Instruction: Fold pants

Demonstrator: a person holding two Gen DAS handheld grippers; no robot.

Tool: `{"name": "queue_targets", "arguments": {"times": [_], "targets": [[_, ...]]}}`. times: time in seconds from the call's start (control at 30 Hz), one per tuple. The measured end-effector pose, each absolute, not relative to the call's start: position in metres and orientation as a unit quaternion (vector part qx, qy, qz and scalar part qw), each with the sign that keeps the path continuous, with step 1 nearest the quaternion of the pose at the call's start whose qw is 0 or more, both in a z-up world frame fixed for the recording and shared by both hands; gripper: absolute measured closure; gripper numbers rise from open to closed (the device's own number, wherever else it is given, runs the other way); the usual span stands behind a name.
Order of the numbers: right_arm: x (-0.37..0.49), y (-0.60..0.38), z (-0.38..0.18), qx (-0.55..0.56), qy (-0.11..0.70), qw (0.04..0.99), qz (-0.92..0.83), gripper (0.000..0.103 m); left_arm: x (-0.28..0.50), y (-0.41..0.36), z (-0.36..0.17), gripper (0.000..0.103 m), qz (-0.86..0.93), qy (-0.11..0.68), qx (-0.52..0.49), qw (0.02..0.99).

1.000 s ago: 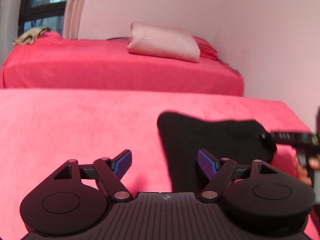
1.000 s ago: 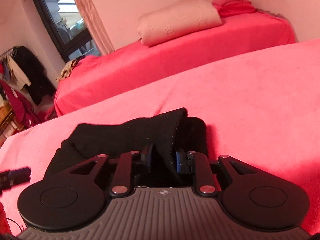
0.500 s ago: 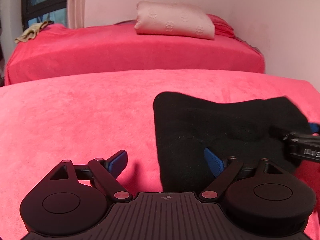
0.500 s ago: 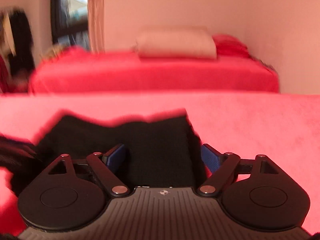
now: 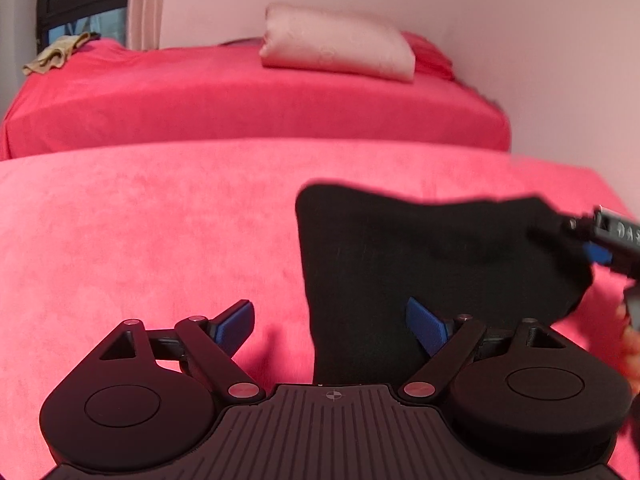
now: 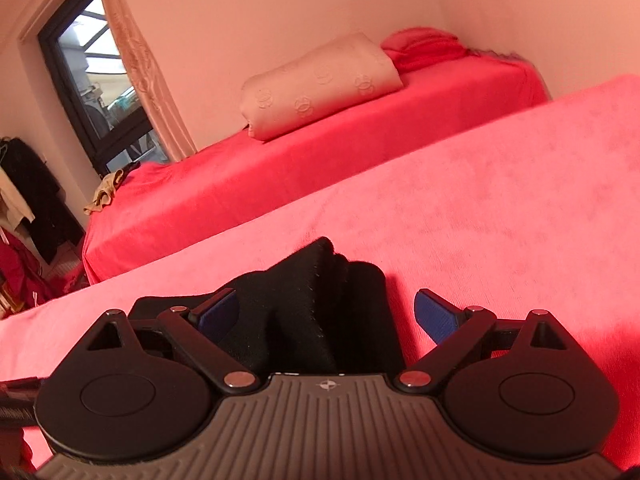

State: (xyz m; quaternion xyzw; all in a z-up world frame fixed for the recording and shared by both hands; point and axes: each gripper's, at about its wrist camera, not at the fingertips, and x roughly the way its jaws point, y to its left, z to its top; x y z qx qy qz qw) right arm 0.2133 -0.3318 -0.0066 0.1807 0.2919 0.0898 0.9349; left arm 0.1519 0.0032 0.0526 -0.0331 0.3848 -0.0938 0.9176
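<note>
The black pants [image 5: 432,264] lie folded in a compact bundle on the red bed cover [image 5: 152,232]. My left gripper [image 5: 332,326] is open just above the cover, with the bundle's left edge between its blue pads. My right gripper [image 6: 328,314] is open, and the bundle's raised fold [image 6: 316,300] sits between its pads. The right gripper also shows at the right edge of the left wrist view [image 5: 612,240], beside the bundle's right end.
A second red-covered bed [image 5: 240,100] stands behind, with a pink pillow [image 5: 340,48] and a folded red blanket [image 6: 424,46] against the wall. A tan cloth [image 5: 56,54] lies at its far left corner. A window and curtain [image 6: 132,60] are at the left.
My right gripper opened and let go of the pants fold it was shut on a second ago. My left gripper stayed open over the bundle's left edge, shifting only slightly.
</note>
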Motion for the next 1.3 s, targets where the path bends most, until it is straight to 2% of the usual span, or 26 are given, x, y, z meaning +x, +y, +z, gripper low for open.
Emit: {"name": "queue_targets", "arguments": {"times": [0.07, 0.37, 0.67, 0.83, 0.97, 1.0, 1.1, 1.13, 1.17, 1.3], "targets": [[0.226, -0.328, -0.021, 0.159, 0.329, 0.928, 0.068, 0.007, 0.149, 0.004, 0.047, 0.000, -0.092, 0.390, -0.037, 0.916], [0.218, -0.347, -0.014, 0.218, 0.336, 0.913, 0.081, 0.006, 0.146, -0.003, 0.066, 0.000, -0.073, 0.400, -0.004, 0.914], [0.213, -0.340, -0.012, 0.196, 0.357, 0.906, 0.115, 0.006, 0.158, -0.005, 0.064, 0.000, -0.081, 0.417, -0.008, 0.905], [0.219, -0.342, -0.020, 0.207, 0.375, 0.893, 0.141, 0.005, 0.175, -0.002, 0.054, 0.000, -0.128, 0.437, -0.041, 0.889], [0.228, -0.342, -0.023, 0.214, 0.381, 0.884, 0.168, 0.002, 0.202, 0.004, 0.031, 0.000, -0.181, 0.472, -0.105, 0.856], [0.229, -0.340, -0.023, 0.211, 0.380, 0.883, 0.174, 0.004, 0.208, 0.006, 0.024, 0.000, -0.189, 0.479, -0.125, 0.848], [0.226, -0.329, -0.019, 0.191, 0.372, 0.891, 0.175, 0.022, 0.214, 0.009, 0.018, 0.000, -0.214, 0.464, -0.165, 0.844], [0.224, -0.330, -0.015, 0.200, 0.366, 0.890, 0.184, 0.039, 0.213, 0.009, 0.021, 0.000, -0.214, 0.460, -0.167, 0.846], [0.221, -0.330, -0.009, 0.208, 0.358, 0.890, 0.190, 0.046, 0.211, 0.010, 0.027, 0.000, -0.212, 0.452, -0.166, 0.851], [0.224, -0.325, 0.020, 0.226, 0.322, 0.894, 0.216, 0.050, 0.208, 0.026, 0.062, 0.000, -0.214, 0.409, -0.176, 0.869]]}}
